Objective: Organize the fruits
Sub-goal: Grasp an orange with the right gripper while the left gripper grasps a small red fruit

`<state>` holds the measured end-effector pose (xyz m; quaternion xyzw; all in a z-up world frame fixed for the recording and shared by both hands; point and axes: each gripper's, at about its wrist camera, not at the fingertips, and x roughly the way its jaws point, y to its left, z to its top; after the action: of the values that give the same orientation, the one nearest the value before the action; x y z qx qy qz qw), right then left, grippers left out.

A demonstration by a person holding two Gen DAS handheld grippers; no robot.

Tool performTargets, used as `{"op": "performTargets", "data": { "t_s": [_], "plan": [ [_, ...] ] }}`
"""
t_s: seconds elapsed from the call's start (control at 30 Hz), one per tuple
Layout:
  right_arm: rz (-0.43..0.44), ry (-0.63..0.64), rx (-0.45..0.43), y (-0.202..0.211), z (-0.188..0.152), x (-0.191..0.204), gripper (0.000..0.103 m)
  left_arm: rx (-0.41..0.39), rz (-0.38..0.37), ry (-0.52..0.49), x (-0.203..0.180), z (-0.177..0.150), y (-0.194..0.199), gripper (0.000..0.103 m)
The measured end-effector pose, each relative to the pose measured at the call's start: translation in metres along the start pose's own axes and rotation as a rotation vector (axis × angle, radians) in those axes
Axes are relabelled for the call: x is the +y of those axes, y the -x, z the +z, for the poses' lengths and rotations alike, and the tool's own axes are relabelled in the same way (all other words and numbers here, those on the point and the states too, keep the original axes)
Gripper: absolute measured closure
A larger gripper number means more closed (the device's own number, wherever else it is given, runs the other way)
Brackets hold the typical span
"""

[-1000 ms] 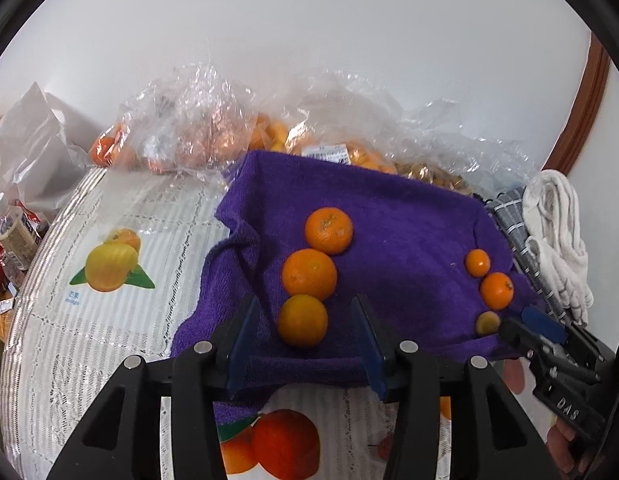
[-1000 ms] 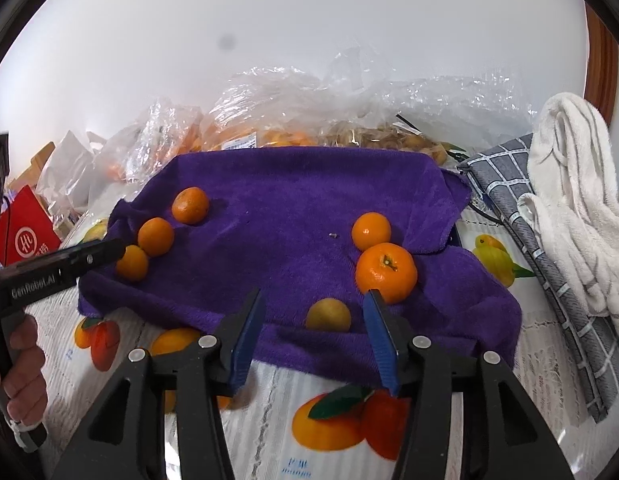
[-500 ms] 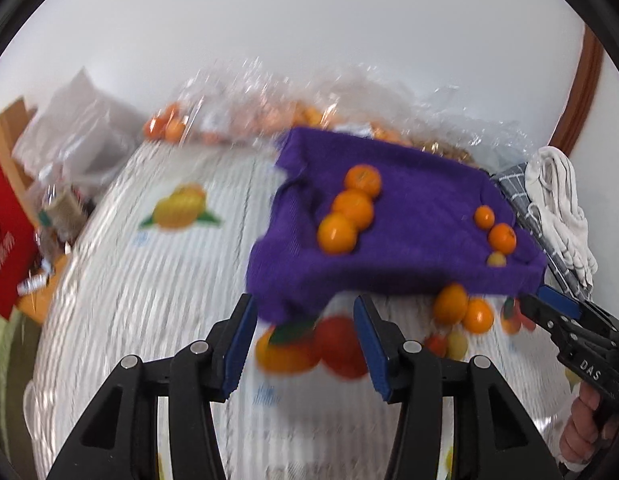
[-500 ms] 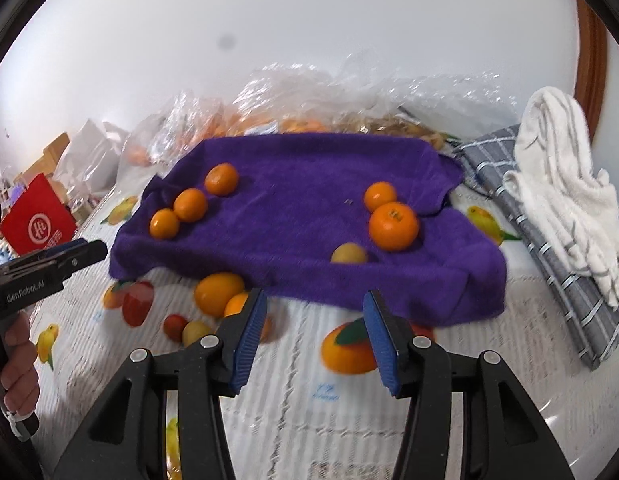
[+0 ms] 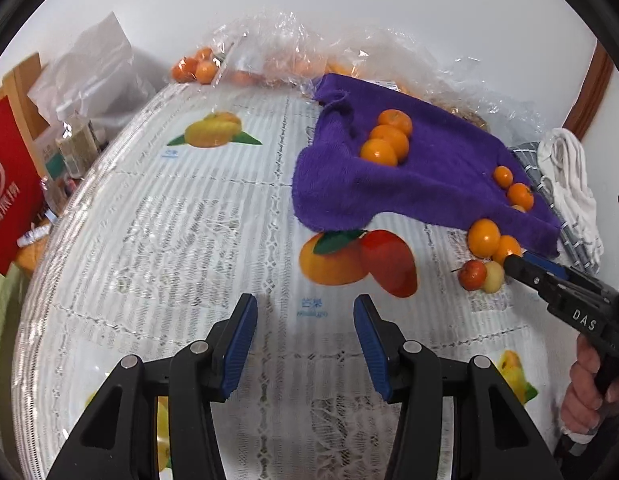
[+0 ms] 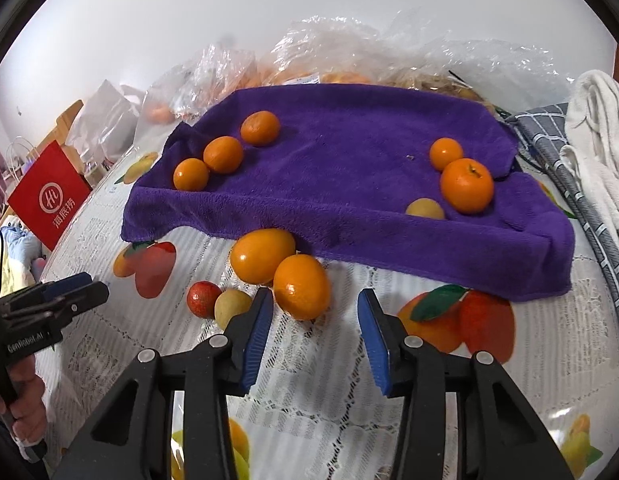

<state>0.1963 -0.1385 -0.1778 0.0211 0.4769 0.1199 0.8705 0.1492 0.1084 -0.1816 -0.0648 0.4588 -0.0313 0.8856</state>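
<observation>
A purple towel (image 6: 349,168) lies on the table. Three oranges sit in a row on its left side (image 6: 223,155) and two oranges and a small yellow fruit on its right (image 6: 466,186). In front of it lie two larger oranges (image 6: 301,286), a small red fruit (image 6: 203,298) and a small yellow fruit (image 6: 231,308). My right gripper (image 6: 314,322) is open, just in front of the nearer large orange. My left gripper (image 5: 305,334) is open and empty over the tablecloth, well back from the towel (image 5: 409,176). The loose fruits (image 5: 484,238) show beside the right gripper's tip (image 5: 525,266).
Clear plastic bags of oranges (image 6: 309,64) lie behind the towel. A grey checked cloth and a white towel (image 6: 597,140) lie at the right. A red bag (image 6: 49,196) and white bags stand at the left. The tablecloth (image 5: 169,240) has printed fruit pictures.
Both grippers have pulled back from the towel toward the table's near side. The left one swung left over the tablecloth. The loose fruits in front of the towel came into view.
</observation>
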Motion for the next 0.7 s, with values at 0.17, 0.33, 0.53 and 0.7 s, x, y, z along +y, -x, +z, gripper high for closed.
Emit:
{"op": "performTargets", "data": {
  "t_s": [0.17, 0.33, 0.53, 0.7],
  "plan": [
    [-0.001, 0.011, 0.02, -0.013, 0.002, 0.006, 0.06, -0.019, -0.003, 0.009, 0.002, -0.003, 0.001, 0.055],
    [-0.013, 0.012, 0.01, -0.015, 0.004, 0.009, 0.071, -0.031, -0.007, 0.013, 0.002, -0.006, 0.003, 0.054],
    [-0.052, 0.016, -0.027, 0.007, -0.002, -0.001, 0.071, -0.023, -0.02, 0.014, 0.003, -0.005, 0.002, 0.052],
    [-0.102, 0.015, -0.026, 0.026, -0.016, -0.02, 0.071, 0.004, -0.051, 0.035, 0.002, -0.002, 0.004, 0.053]
  ]
}}
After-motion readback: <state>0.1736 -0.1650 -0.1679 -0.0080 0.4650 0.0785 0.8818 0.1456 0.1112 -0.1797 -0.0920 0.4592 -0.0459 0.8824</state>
